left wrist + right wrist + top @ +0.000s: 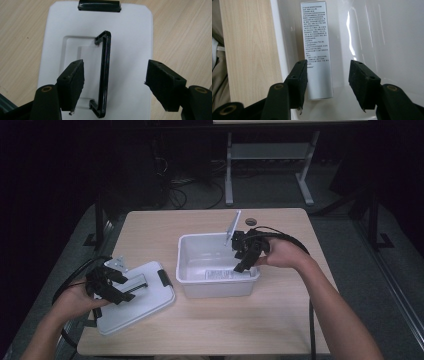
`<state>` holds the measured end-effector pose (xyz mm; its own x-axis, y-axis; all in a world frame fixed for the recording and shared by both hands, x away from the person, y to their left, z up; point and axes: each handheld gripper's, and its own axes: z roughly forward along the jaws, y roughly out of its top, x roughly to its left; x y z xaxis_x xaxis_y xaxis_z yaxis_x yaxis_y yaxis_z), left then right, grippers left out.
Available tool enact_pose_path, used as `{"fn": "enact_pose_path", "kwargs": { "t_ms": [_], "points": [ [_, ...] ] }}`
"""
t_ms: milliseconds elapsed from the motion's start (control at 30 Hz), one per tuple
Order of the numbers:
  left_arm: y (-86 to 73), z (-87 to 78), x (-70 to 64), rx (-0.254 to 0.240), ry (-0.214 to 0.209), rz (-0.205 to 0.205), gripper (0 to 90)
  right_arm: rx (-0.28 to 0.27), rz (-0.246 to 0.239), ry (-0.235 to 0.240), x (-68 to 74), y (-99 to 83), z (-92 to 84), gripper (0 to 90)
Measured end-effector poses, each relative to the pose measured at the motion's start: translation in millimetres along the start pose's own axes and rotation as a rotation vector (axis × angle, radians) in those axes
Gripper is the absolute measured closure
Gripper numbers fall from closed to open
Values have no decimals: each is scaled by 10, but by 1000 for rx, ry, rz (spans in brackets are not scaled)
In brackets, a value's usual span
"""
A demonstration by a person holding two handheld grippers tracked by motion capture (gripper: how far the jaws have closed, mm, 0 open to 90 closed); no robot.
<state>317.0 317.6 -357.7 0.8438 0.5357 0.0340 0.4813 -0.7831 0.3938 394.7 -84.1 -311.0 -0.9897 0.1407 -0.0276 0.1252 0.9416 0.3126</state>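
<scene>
- My left gripper (113, 80) hangs over the white lid (130, 37) that lies flat on the table's near left part, and its jaws stand wide apart, pressing on nothing.
- The lid's black handle (105, 75) lies folded down between my left pads (72, 82) (closer to one pad than the other, touching neither, as far as I can tell).
- A black latch (99, 5) sits at the lid's far edge in the left gripper view; bare wooden table (22, 37) shows on both sides.
- My right gripper (245, 262) points down into the white plastic bin (187, 255) near the table's middle, over its near right corner.
- Its jaws are parted, not clamped; the pads (364, 82) hold nothing.
- The slim silver-grey box (317, 45) with small printed text lies flat on the bin's floor along the near wall, its near end just beside one right pad; whether they touch I cannot tell.
- The bin's wall and rim (278, 42) stand close beside that box.
- Beyond the bin, a small dark round spot (251, 221) marks the tabletop, and a table frame (270, 155) stands on the floor behind.
</scene>
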Motion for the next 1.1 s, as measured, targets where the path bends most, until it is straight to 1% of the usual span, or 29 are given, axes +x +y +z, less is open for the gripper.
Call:
{"fn": "enact_pose_path", "kwargs": {
  "t_ms": [167,333,433,567,867,900,1000,1033,1100],
  "points": [
    [9,7,7,8,-1,4,304,-6,3,-10,4,-39,-53,482],
    [28,19,-8,5,-2,2,304,-4,5,-19,16,-64,-108,481],
    [37,20,-5,9,-3,9,304,-3,9,-26,18,-85,-138,480],
    [37,32,-4,11,-4,4,305,-8,15,-31,23,-118,-172,475],
    [61,59,-20,12,-9,7,308,-8,39,-43,33,-199,-262,458],
    [65,62,-21,13,-9,9,308,-10,47,-45,33,-222,-283,453],
    [68,63,-20,15,-10,8,308,-19,49,-49,28,-247,-301,444],
    [72,69,-23,15,-13,3,307,-26,55,-51,28,-271,-319,435],
    [79,75,-27,16,-13,5,307,-29,62,-53,34,-290,-339,430]
  ]
}}
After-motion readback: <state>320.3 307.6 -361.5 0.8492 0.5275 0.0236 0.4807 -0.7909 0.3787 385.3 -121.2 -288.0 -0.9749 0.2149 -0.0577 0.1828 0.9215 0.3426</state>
